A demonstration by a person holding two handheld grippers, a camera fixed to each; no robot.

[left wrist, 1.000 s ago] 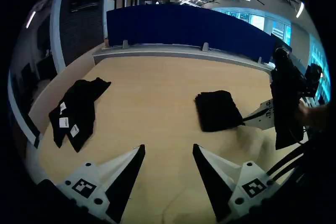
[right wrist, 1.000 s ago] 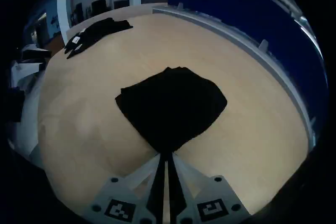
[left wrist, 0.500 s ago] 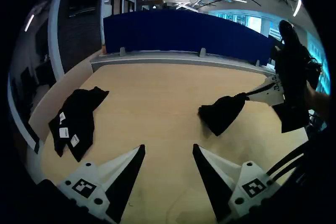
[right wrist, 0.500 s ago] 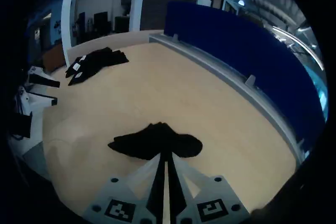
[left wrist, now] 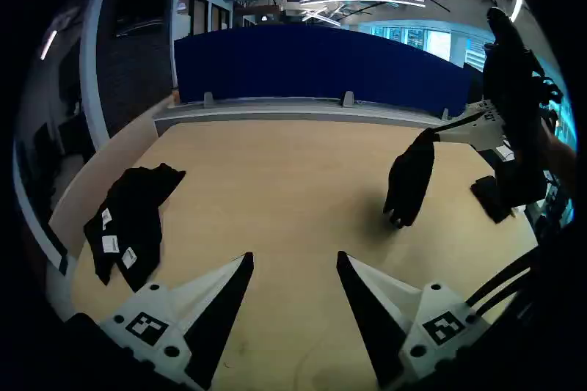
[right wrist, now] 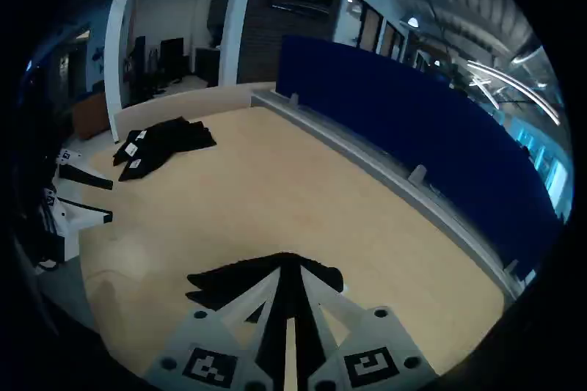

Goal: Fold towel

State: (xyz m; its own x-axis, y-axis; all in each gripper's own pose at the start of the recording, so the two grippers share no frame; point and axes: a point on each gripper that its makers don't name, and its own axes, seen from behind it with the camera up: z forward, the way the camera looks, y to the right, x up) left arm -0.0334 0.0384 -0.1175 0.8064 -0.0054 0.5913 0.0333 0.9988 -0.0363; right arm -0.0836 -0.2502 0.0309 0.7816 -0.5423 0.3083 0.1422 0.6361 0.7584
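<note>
Jaws: our right gripper (right wrist: 292, 273) clamped on towel (left wrist: 409, 180), hanging over desk (left wrist: 279, 163); left gripper (left wrist: 293, 255) apart, idle. Likely lift step; next we need left on free corner.

The towel (left wrist: 409, 178) in the right claw (right wrist: 290, 268) is matt black cloth; the counter (left wrist: 279, 171) beneath is smooth pale wood.
</note>
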